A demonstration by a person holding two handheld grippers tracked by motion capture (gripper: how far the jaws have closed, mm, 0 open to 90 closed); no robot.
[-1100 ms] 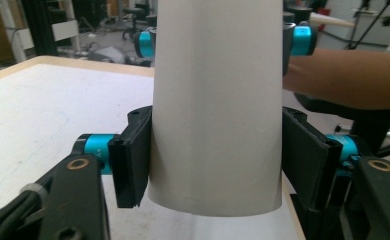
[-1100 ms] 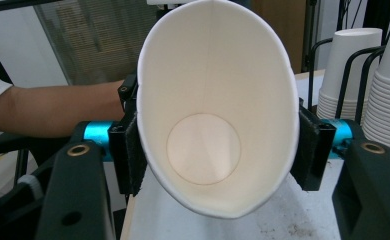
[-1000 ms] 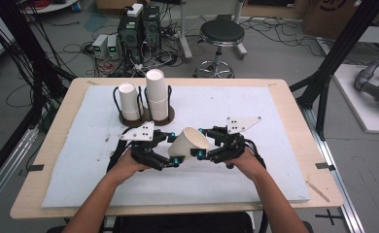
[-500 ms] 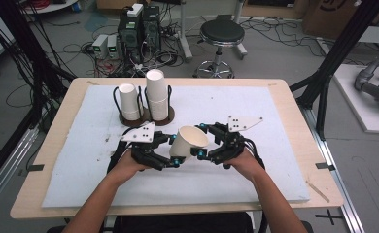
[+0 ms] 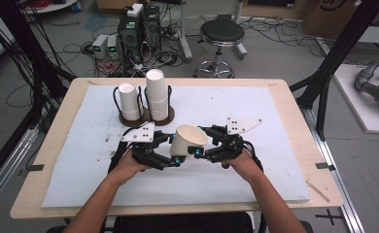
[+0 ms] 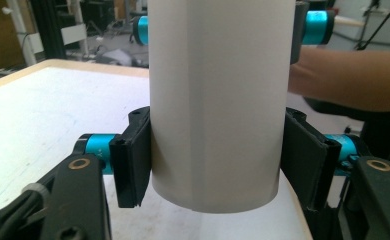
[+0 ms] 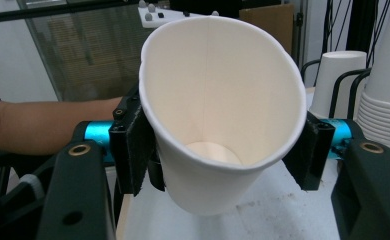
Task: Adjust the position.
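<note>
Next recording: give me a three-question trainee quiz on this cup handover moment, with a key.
1. True or false: the white paper cup between the two grippers lies flat on the white foam mat.
2. Which end of that cup does the left gripper clamp: A) the open rim, B) the closed base end, C) neither?
3. What stands in the black wire holder at the mat's far left?

Key
1. False: it is held up off the mat, tilted, mouth towards the right gripper.
2. B. The right gripper's pads press on the rim end, squeezing it oval.
3. One upturned white paper cup and a taller stack of white paper cups.
</note>
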